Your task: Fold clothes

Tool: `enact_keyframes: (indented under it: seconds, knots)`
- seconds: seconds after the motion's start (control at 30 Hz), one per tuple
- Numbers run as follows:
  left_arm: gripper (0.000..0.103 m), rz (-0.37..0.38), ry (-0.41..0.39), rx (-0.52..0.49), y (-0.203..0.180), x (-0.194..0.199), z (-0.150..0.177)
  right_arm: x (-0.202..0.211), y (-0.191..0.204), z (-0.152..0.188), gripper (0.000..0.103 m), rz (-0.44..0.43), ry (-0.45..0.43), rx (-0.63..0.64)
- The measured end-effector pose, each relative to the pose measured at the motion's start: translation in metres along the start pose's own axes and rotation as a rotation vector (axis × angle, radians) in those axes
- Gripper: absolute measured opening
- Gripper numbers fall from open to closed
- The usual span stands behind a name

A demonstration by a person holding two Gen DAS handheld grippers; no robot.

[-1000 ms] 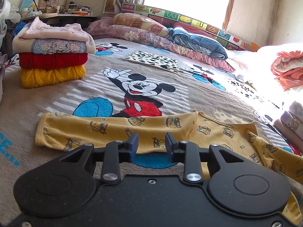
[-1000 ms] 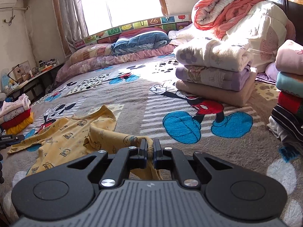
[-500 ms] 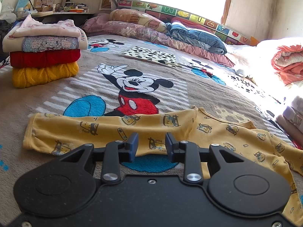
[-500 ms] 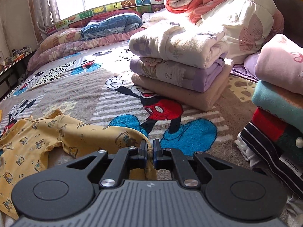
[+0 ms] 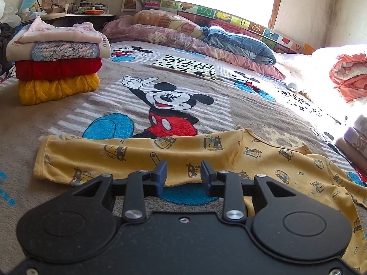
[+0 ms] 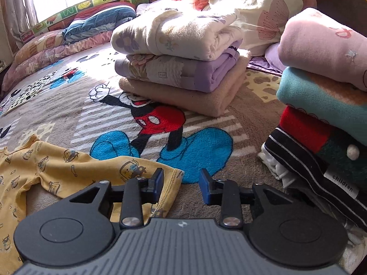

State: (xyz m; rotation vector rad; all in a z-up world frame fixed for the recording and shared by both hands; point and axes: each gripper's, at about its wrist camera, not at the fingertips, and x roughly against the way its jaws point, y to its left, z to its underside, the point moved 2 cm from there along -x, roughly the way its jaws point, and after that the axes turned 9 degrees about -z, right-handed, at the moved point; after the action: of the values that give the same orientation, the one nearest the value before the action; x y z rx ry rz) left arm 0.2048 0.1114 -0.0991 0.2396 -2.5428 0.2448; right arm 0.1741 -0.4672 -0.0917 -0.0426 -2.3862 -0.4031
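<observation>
1. The right gripper (image 6: 181, 184) is seen with its jaws parted after just opening; the ribbed cuff of the yellow shirt (image 6: 68, 169) lies slack by its left pad, not pinched.
2. The left gripper (image 5: 184, 176) is held part open above the other sleeve, nothing gripped.
3. The thin printed shirt is spread flat on the fuzzy cartoon blanket (image 5: 119, 91).
4. Farther off, 4 folded knits are stacked (image 5: 57, 68), and 3 plush folded blankets (image 6: 179, 68) are piled up.
</observation>
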Motion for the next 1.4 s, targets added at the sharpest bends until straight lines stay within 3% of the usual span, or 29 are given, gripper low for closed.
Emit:
enact_keyframes:
  seconds: [0.2, 0.27, 0.37, 0.5, 0.77, 0.97, 1.13, 1.23, 1.27, 1.33, 1.4]
  knots:
    - [0.031, 0.053, 0.043, 0.050, 0.005, 0.011, 0.011, 0.013, 0.040, 0.041, 0.046, -0.207, -0.001, -0.067]
    - [0.040, 0.081, 0.075, 0.095, 0.008, 0.018, 0.019, 0.016, 0.055, 0.057, 0.047, -0.285, -0.001, -0.101]
    - [0.040, 0.128, 0.134, 0.175, 0.014, 0.028, 0.032, 0.021, 0.074, 0.082, 0.053, -0.391, 0.002, -0.162]
    - [0.040, 0.187, 0.205, 0.261, 0.019, 0.044, 0.052, 0.021, 0.094, 0.113, 0.054, -0.485, 0.027, -0.199]
    - [0.038, 0.288, 0.308, 0.377, 0.015, 0.083, 0.095, 0.025, 0.098, 0.143, 0.054, -0.593, 0.006, -0.256]
    - [0.036, 0.296, 0.331, 0.454, 0.013, 0.090, 0.110, 0.022, 0.104, 0.151, 0.051, -0.636, -0.004, -0.268]
    - [0.034, 0.283, 0.317, 0.470, 0.010, 0.090, 0.114, 0.017, 0.097, 0.153, 0.041, -0.649, -0.017, -0.318]
    - [0.025, 0.264, 0.288, 0.458, 0.008, 0.086, 0.115, 0.014, 0.095, 0.155, 0.037, -0.650, -0.025, -0.329]
    - [0.014, 0.249, 0.276, 0.441, 0.006, 0.085, 0.116, 0.013, 0.095, 0.155, 0.037, -0.650, -0.029, -0.331]
    - [0.004, 0.226, 0.263, 0.415, 0.005, 0.084, 0.118, 0.011, 0.095, 0.156, 0.030, -0.648, -0.035, -0.330]
    - [0.002, 0.227, 0.253, 0.412, 0.006, 0.086, 0.116, 0.010, 0.096, 0.157, 0.022, -0.650, -0.031, -0.326]
